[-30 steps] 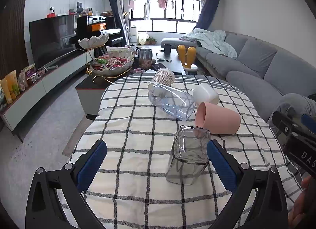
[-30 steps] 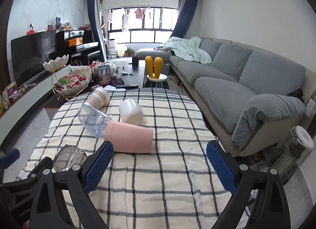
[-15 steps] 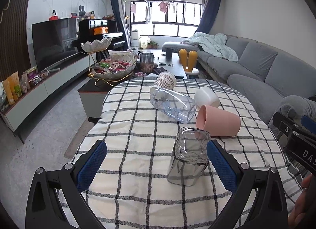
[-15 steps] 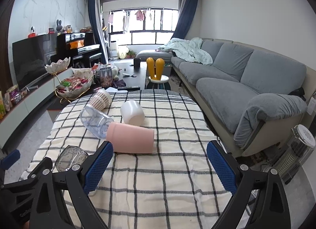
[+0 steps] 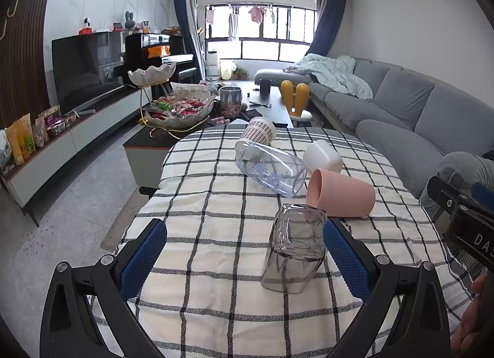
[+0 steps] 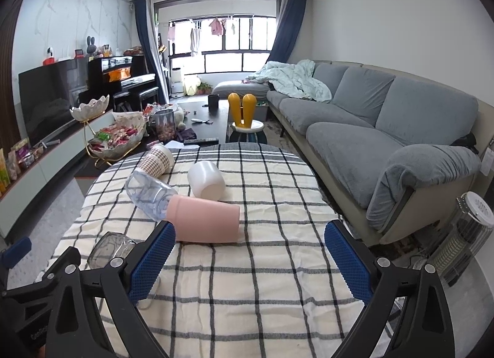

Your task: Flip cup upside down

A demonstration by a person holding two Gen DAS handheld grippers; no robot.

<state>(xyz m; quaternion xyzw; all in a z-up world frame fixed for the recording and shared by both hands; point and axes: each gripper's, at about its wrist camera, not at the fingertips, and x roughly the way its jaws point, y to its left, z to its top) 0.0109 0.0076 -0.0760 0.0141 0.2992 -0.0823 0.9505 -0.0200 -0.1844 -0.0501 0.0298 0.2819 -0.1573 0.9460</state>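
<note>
A smoky clear glass cup (image 5: pixel 295 248) stands mouth down on the checked tablecloth (image 5: pixel 216 197), just inside the right finger of my open left gripper (image 5: pixel 245 256). It also shows in the right wrist view (image 6: pixel 108 248), partly hidden behind my left finger. A pink cup (image 5: pixel 341 194) (image 6: pixel 205 219) lies on its side beyond it. A clear plastic cup (image 5: pixel 270 169) (image 6: pixel 148 192), a white cup (image 5: pixel 322 157) (image 6: pixel 207 180) and a plaid cup (image 5: pixel 257 131) (image 6: pixel 156 160) lie on their sides farther back. My right gripper (image 6: pixel 250 260) is open and empty, above the cloth in front of the pink cup.
A grey sofa (image 6: pixel 386 129) runs along the right of the table. A coffee table with a snack bowl (image 5: pixel 180 109) and a jar stands beyond the far edge. A TV cabinet (image 5: pixel 61 135) lines the left wall. A heater (image 6: pixel 463 234) stands at the right on the floor.
Both grippers have risen and drawn back slightly, so the table sits lower in view. The cups have not moved. Both grippers stay open.
</note>
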